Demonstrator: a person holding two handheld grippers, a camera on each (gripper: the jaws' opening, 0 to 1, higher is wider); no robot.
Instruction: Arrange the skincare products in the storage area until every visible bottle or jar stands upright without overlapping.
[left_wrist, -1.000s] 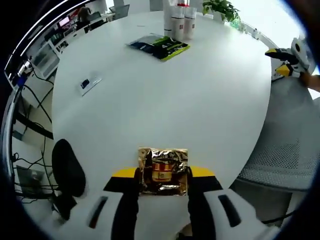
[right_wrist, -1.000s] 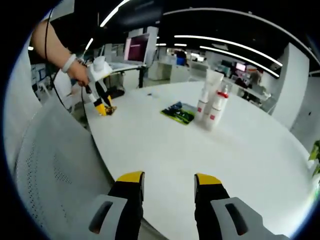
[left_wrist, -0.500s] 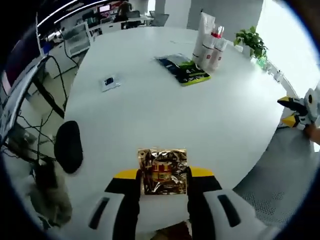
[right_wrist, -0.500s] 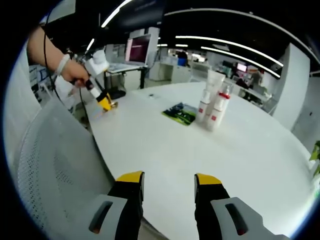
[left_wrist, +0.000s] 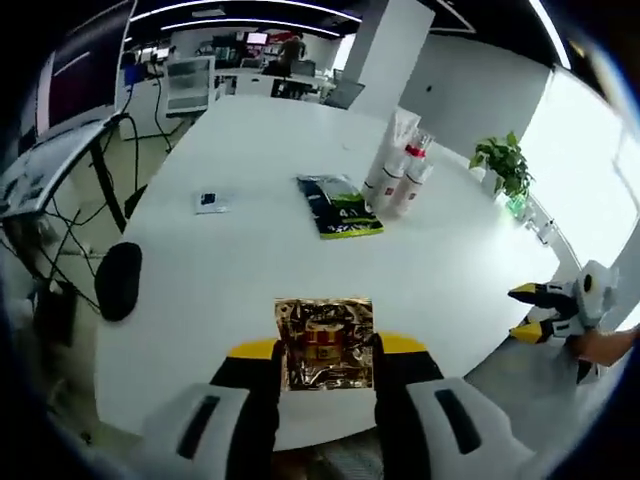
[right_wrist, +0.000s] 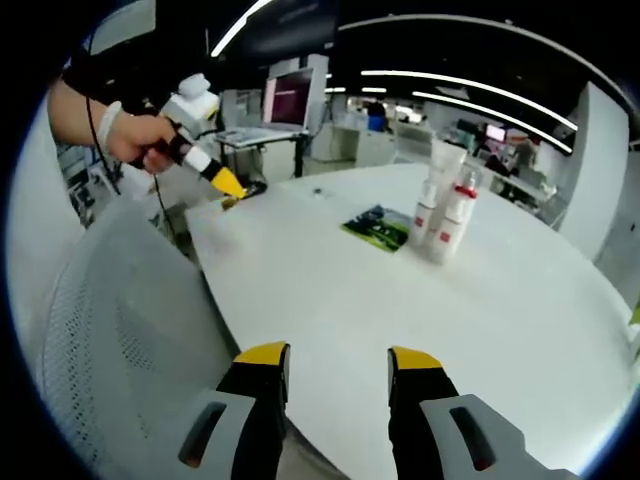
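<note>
My left gripper (left_wrist: 326, 348) is shut on a gold foil packet (left_wrist: 324, 343) with a red label, held above the near edge of the white table (left_wrist: 250, 260). Several white skincare bottles with red caps (left_wrist: 398, 167) stand upright together at the far side, also seen as the skincare bottles (right_wrist: 445, 212) in the right gripper view. My right gripper (right_wrist: 327, 357) is open and empty over the table's edge. The left gripper (right_wrist: 222, 179), held by a hand, appears at upper left there; the right gripper (left_wrist: 540, 310) shows at the right edge of the left gripper view.
A dark green and black sachet (left_wrist: 337, 205) lies flat near the bottles, the same sachet (right_wrist: 382, 226) in the right gripper view. A small card (left_wrist: 212, 201) lies to the left. A black chair headrest (left_wrist: 118, 280) and a grey mesh chair (right_wrist: 120, 340) stand beside the table. A plant (left_wrist: 503, 166) sits at the back.
The left gripper has lifted higher with the gold packet still in it, so the table looks farther away. The right gripper stays open and almost still.
</note>
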